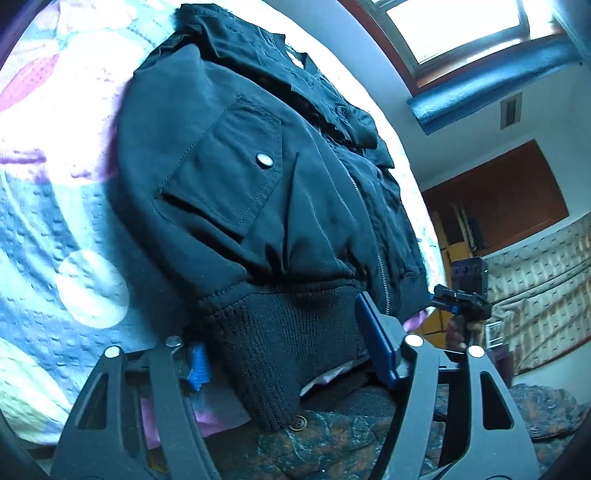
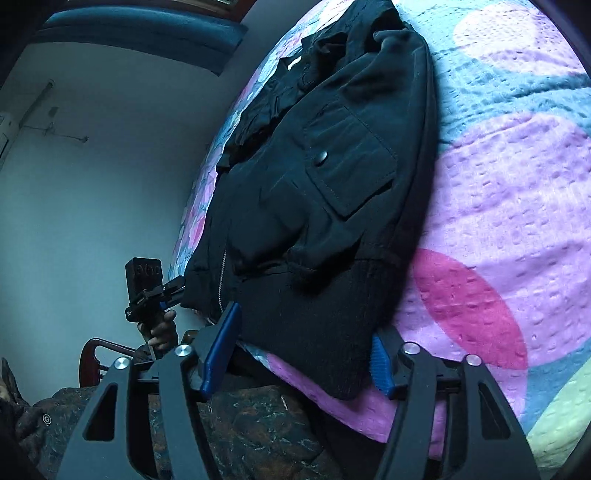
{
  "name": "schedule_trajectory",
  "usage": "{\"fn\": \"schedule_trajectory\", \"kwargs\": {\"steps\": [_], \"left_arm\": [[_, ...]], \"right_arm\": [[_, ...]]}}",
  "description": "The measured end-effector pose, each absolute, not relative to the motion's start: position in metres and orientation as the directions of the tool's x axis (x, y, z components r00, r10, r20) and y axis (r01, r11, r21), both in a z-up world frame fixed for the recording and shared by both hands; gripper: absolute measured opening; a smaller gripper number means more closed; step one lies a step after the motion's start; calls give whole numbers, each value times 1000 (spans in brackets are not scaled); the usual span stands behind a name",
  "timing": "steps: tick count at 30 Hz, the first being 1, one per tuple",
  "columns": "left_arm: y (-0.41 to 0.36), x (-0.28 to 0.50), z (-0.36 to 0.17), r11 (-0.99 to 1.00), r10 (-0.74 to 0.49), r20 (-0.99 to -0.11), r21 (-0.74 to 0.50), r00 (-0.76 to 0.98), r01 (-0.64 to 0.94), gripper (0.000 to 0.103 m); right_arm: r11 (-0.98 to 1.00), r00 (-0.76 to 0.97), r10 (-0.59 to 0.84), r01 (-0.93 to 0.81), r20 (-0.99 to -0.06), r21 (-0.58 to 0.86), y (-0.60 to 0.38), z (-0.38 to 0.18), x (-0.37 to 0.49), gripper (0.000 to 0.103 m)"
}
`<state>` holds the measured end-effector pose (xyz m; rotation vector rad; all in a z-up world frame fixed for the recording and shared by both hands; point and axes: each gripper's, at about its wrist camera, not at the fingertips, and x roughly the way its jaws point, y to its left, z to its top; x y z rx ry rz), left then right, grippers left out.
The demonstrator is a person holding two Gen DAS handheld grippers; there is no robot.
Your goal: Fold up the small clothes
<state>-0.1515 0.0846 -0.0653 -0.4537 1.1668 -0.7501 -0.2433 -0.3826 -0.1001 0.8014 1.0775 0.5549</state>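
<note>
A small dark jacket [image 1: 258, 177] with flap pockets, snap buttons and a front zip lies on the bed; it also shows in the right wrist view [image 2: 332, 177]. Its ribbed knit hem [image 1: 288, 332] hangs over the near bed edge. My left gripper [image 1: 284, 347] is open, its blue pads either side of the hem's left part. My right gripper [image 2: 303, 350] is open, its blue pads either side of the hem's right part [image 2: 317, 325]. Each gripper shows in the other's view, at the hem's far corner: the right gripper [image 1: 461, 299] and the left gripper [image 2: 147, 291].
The bed has a quilted cover [image 1: 55, 221] with pink, purple and blue patches [image 2: 498, 221]. The person's dark patterned clothing [image 1: 332, 443] is below the grippers. A window [image 1: 461, 29], a wooden cabinet [image 1: 498, 199] and a pale wall [image 2: 92, 166] lie beyond the bed.
</note>
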Motion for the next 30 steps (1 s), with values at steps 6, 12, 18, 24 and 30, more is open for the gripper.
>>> {"fn": "schedule_trajectory", "kwargs": {"steps": [6,12,18,24,30], "left_arm": [[94,-151,-64,724,-689,-681,-632,248,278,17],[104,-146,-37,664,-747,-593,-686,300,299,14],[106,-98,-5,582,-807,-490,-757,330,297,14],[101,-13,3,553,-814,-441,-789,379,269,14],[83,76,-31,582,-789,-494,-792,366,185,15]], "right_arm": [[585,410,739,0,-534,811,-390,-104,-244,15],[419,478,810,-65,-340,906,-400,-83,-241,13],[349,543,813,-163,-211,923,-417,-41,-201,13],[310,588,795,-179,-151,934,-439,-28,-113,13],[253,605,777,-47,-174,966,-454,-72,-16,13]]}}
